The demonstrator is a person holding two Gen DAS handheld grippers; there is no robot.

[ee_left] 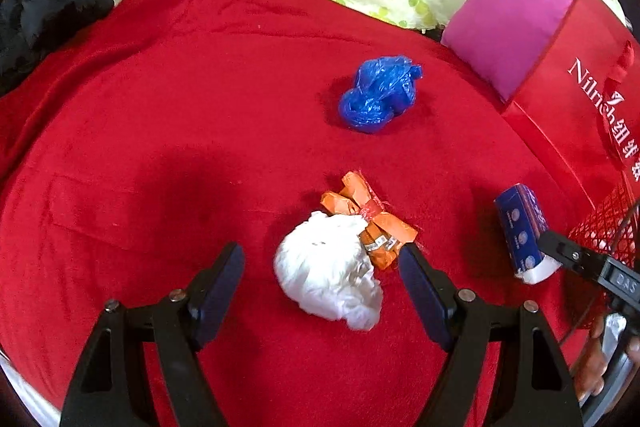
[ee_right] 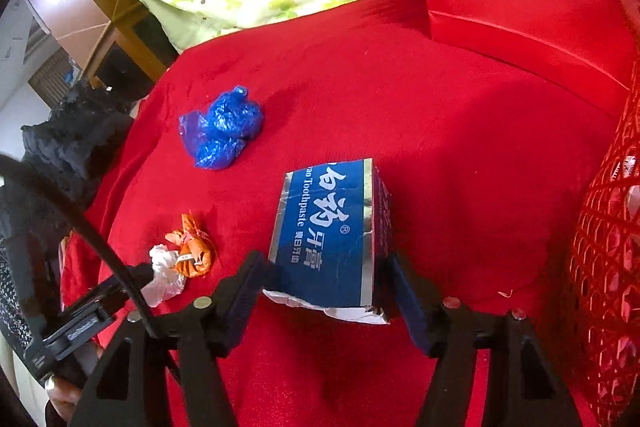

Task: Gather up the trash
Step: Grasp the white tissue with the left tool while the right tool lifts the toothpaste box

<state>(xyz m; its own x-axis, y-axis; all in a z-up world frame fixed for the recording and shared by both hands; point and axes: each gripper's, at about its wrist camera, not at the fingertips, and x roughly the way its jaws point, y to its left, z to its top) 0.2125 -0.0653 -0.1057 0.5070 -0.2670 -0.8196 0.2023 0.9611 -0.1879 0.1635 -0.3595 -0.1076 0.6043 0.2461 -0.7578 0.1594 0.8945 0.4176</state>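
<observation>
Covering the whole surface, a red blanket (ee_left: pixel 160 107) carries the litter. At its two o'clock edge stands a red gift bag (ee_left: pixel 572 99), with a red mesh basket (ee_right: pixel 608 247) at three o'clock. The blue toothpaste box (ee_right: pixel 328 235) sits between the spread fingers of the right gripper (ee_right: pixel 324 279); whether the pads press its sides I cannot tell. A crumpled blue plastic bag (ee_left: pixel 378 99) lies at twelve o'clock, well apart. The white paper wad (ee_left: pixel 328 267) touches an orange wrapper (ee_left: pixel 368 215) at its one o'clock; the left gripper (ee_left: pixel 320 275) straddles the wad, fingers apart, not pressing it.
</observation>
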